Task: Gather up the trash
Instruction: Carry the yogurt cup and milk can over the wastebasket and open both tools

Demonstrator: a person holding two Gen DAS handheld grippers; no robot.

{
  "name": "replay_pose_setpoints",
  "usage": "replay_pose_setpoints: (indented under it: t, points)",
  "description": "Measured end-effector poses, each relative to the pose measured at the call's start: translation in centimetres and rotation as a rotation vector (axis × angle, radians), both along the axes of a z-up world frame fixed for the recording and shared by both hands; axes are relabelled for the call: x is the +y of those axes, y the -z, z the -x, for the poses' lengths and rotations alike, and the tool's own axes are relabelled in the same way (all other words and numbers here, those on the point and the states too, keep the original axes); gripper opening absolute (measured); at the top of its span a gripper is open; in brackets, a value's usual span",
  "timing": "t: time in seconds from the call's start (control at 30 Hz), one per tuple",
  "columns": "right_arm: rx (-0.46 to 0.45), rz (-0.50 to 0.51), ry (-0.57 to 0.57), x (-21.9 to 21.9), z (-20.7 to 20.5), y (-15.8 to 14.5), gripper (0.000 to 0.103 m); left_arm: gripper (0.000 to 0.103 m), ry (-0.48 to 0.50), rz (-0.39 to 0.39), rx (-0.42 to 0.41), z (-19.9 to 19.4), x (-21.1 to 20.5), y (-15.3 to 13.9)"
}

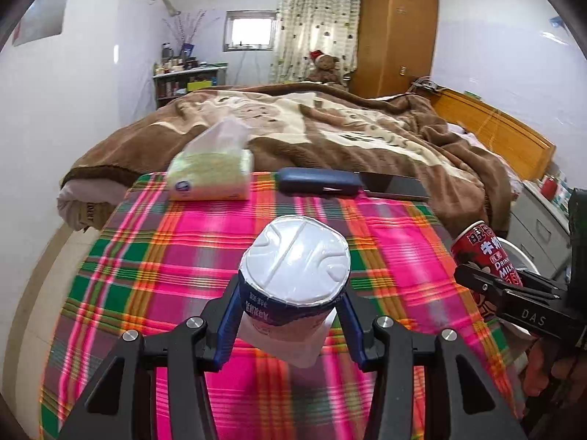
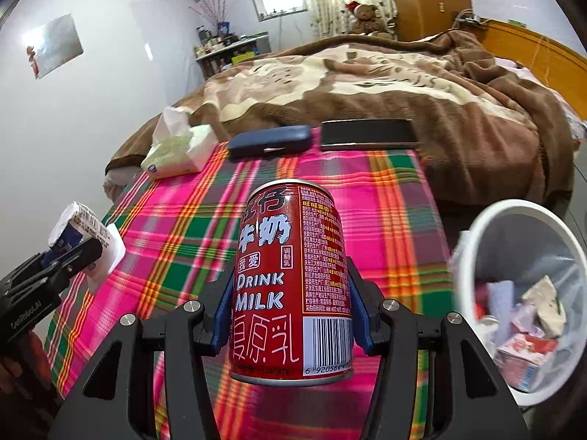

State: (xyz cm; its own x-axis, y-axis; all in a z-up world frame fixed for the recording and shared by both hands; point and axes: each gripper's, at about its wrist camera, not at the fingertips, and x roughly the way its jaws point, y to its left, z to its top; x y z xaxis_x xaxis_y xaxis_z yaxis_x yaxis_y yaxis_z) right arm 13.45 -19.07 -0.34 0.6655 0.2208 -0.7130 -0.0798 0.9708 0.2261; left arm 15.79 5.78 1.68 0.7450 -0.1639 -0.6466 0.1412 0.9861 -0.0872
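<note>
At the right edge of the right wrist view stands one white bin (image 2: 488,220) with a thin liner; in it lie several crumpled cartons and wrappers, pink, white and pale green, but I cannot count them exactly because they overlap and the bin is cut off by the frame. The right gripper (image 2: 290,304) has its blue fingers (image 2: 223,315) clamped on one red milk can (image 2: 290,286), which is upright in the centre of that view, above the plaid worktop (image 2: 385,220); the can's top is closed as far as I can see. In the left wrist view the left gripper (image 1: 290,315) is grasping one white yogurt cup (image 1: 293,271) in the lower centre of the frame, its foil lid facing the camera, so what is inside is hidden. The lower part of the cup is behind the fingers and hard to make out. At the far edge of the worktop, in the upper part of both views, lie one soft tissue pack (image 1: 211,179) with a tissue sticking out, one dark blue case (image 1: 319,181), closed, and one flat black notebook (image 2: 368,134). Behind them is a bed with a brown blanket (image 1: 330,124).
</note>
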Motion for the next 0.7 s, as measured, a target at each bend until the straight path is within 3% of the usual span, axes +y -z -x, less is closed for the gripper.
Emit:
replay_pose_setpoints:
  t: [0.7]
  points:
    - [-0.018, 0.037, 0.216, -13.4, 3.7, -0.5, 0.054, 0.049, 0.297, 0.017, -0.002, 2.1, -18.6, -0.1]
